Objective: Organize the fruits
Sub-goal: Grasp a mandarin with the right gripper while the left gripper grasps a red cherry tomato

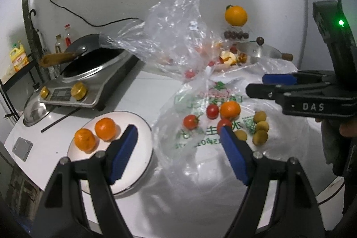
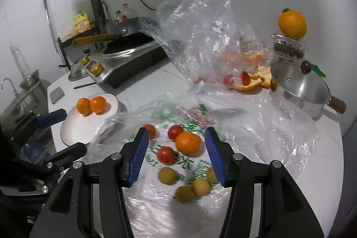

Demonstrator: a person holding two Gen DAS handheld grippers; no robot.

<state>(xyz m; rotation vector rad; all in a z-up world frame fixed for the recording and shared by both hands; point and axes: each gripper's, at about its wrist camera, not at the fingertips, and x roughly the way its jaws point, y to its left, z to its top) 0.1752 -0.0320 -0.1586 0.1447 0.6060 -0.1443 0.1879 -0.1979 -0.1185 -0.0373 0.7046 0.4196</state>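
The white counter [image 2: 312, 193] carries everything. At its back left stands an induction cooker [image 1: 89, 90] with a dark wok [image 1: 93, 57] on it, and a steel pot [image 2: 301, 90] with a lid sits at the back right. A crumpled clear plastic bag [image 1: 171, 30] rises in the middle, with red fruit and orange peel behind it, and a printed plastic bag [image 2: 200, 171] lies flat in front. A white plate [image 1: 142, 148] to the left of that bag holds two tangerines [image 1: 94, 134] side by side. The left tool [image 1: 178, 137] hangs over the gap between plate and printed bag, jaws released and nothing between them. The right tool [image 2: 176, 142] is also released, its blue pads either side of a loose tangerine [image 2: 188, 142] without touching it. On the printed bag three cherry tomatoes [image 2: 165, 155] lie around that tangerine, and four small tan longans [image 2: 185, 194] lie nearer the camera
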